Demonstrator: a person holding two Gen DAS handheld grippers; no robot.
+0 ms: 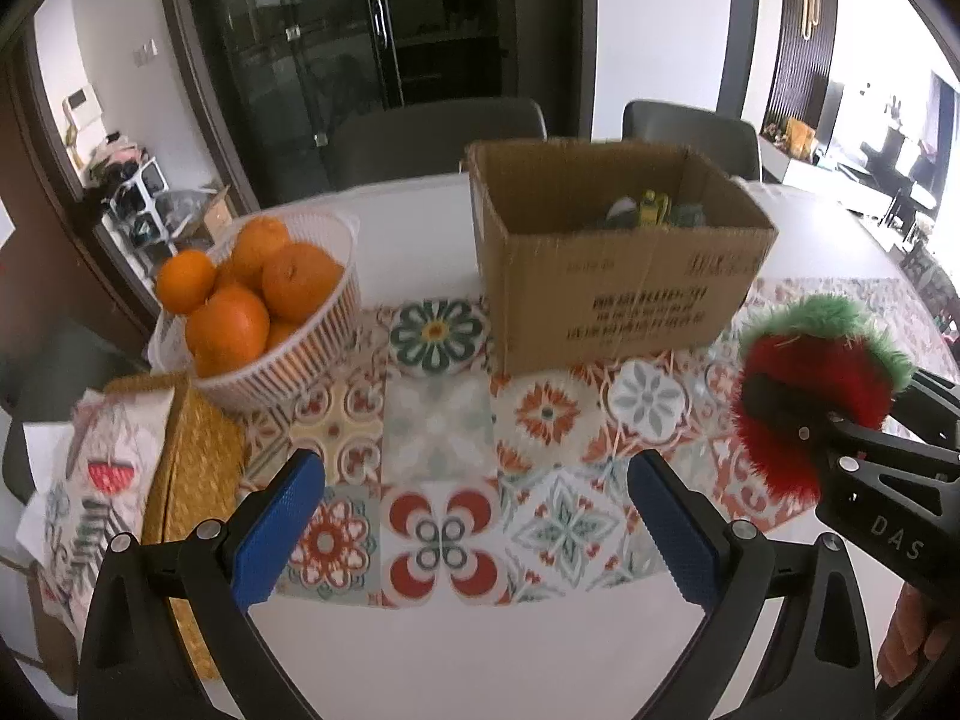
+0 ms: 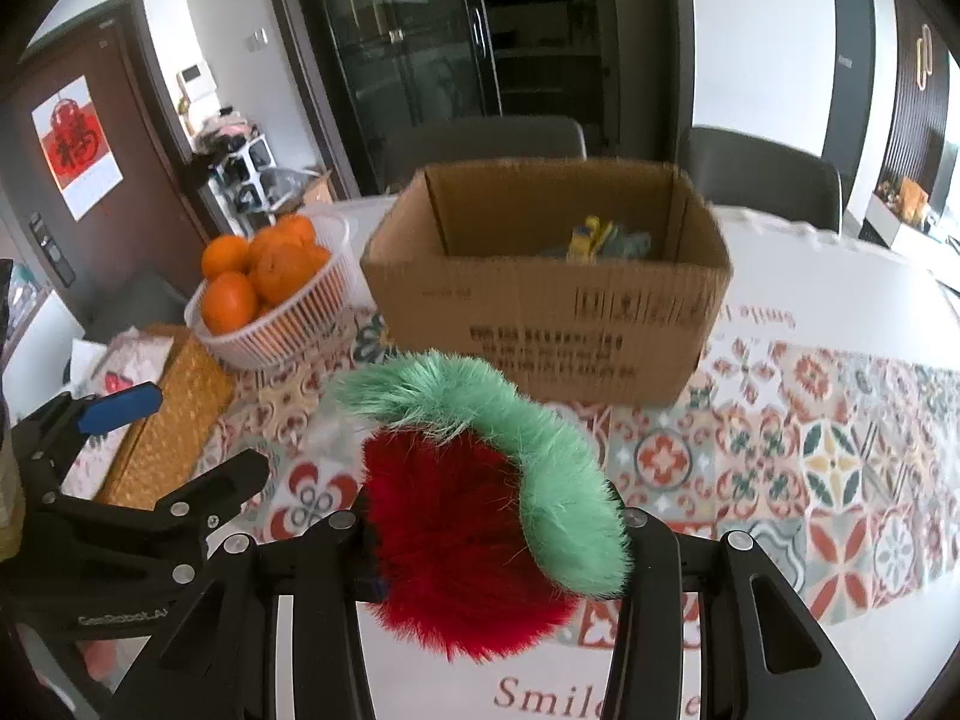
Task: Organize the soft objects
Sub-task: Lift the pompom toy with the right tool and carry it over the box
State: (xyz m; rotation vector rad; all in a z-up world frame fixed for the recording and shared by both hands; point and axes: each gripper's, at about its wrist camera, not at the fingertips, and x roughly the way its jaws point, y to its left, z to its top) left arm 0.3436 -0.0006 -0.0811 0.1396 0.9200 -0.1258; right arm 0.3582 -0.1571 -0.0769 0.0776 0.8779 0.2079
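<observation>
My right gripper (image 2: 492,531) is shut on a fluffy red and green strawberry plush (image 2: 480,516) and holds it above the patterned tablecloth, in front of the open cardboard box (image 2: 540,324). The plush also shows at the right of the left wrist view (image 1: 804,384), held by the right gripper (image 1: 780,414). The box (image 1: 618,300) holds a few soft toys (image 1: 648,210), partly hidden by its walls. My left gripper (image 1: 474,522) is open and empty, low over the cloth; its blue pads (image 1: 276,528) stand wide apart. It shows at the left of the right wrist view (image 2: 180,432).
A white basket of oranges (image 1: 258,294) stands left of the box. A woven yellow tissue box (image 1: 186,468) with a printed cloth lies at the near left. Two dark chairs (image 1: 432,132) stand behind the table. The patterned cloth (image 1: 438,420) covers the table's middle.
</observation>
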